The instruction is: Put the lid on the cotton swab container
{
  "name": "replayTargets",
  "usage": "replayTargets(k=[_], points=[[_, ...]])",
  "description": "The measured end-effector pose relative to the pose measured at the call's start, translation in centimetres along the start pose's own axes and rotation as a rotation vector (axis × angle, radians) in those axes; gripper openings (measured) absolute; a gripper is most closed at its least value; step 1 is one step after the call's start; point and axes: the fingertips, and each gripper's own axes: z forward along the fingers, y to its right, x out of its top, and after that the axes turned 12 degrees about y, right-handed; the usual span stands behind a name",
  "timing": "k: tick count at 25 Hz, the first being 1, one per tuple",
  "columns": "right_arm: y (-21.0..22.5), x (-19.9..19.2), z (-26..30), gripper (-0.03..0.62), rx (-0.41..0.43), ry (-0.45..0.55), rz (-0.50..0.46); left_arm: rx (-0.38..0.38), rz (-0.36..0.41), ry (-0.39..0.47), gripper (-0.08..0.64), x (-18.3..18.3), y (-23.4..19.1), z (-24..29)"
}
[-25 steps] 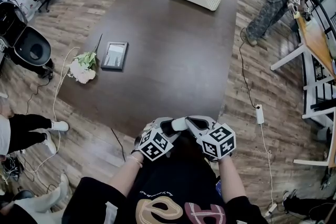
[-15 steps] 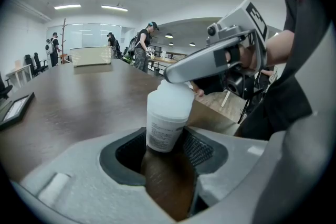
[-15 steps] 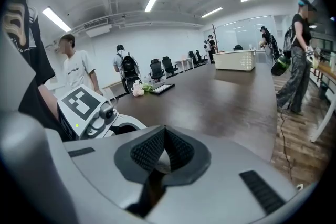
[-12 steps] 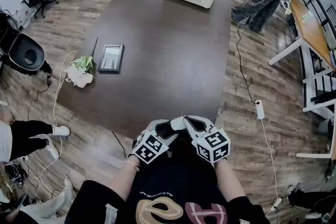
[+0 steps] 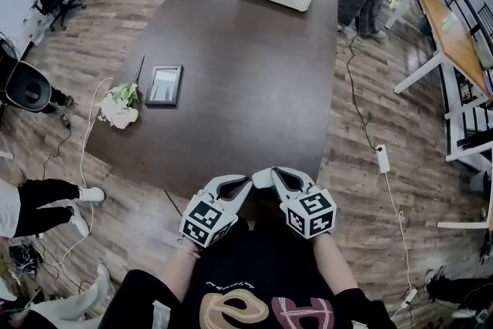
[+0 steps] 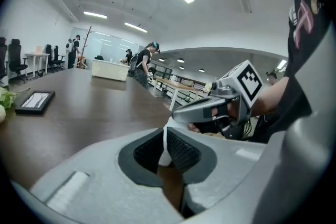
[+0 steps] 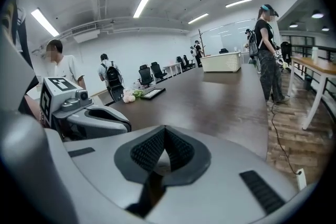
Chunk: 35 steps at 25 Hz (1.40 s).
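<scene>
- Head view, bottom centre: grey left gripper (image 5: 244,182) had just closed on nothing; grey right gripper (image 5: 260,178) was shut and empty too.
- No cotton swab container or lid showed, so I reckon finding them came first.

The person wears a black short-sleeved T-shirt (image 5: 254,262) with a cream-and-pink looping print, and the left gripper (image 5: 245,182), its jaws just closed empty, and right gripper (image 5: 259,178) are pale grey shells with black ribbed pads (image 6: 181,150) and black-and-white marker cubes (image 5: 312,213).
</scene>
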Motion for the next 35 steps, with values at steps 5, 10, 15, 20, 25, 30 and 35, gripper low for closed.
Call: replayTargets(k=[5, 10, 15, 20, 25, 30, 35], points=[[0.0, 0.1, 0.1, 0.006, -0.014, 0.009, 0.0, -0.049, 0.049, 0.03, 0.008, 1.3, 1.4, 1.2], [0.2, -0.1, -0.3, 0.006, -0.021, 0.008, 0.0, -0.068, 0.058, -0.007, 0.008, 0.4, 2.2, 2.3], [0.0, 0.1, -0.1, 0.006, -0.023, 0.014, -0.004, -0.067, 0.1, -0.029, 0.008, 0.1, 2.1, 2.3], [0.0, 0.0, -0.2, 0.006, -0.035, 0.02, -0.02, -0.065, 0.109, -0.029, 0.008, 0.0, 2.3, 2.4], [0.1, 0.2, -0.3, 0.007, -0.047, 0.03, -0.031, -0.055, 0.143, -0.032, 0.006, 0.1, 2.4, 2.6], [0.2, 0.1, -0.2, 0.006, -0.074, 0.055, -0.041, -0.051, 0.11, -0.013, 0.006, 0.0, 2.1, 2.6], [0.1, 0.1, -0.4, 0.008, -0.076, 0.038, -0.041, -0.049, 0.092, -0.019, 0.006, 0.1, 2.4, 2.5]])
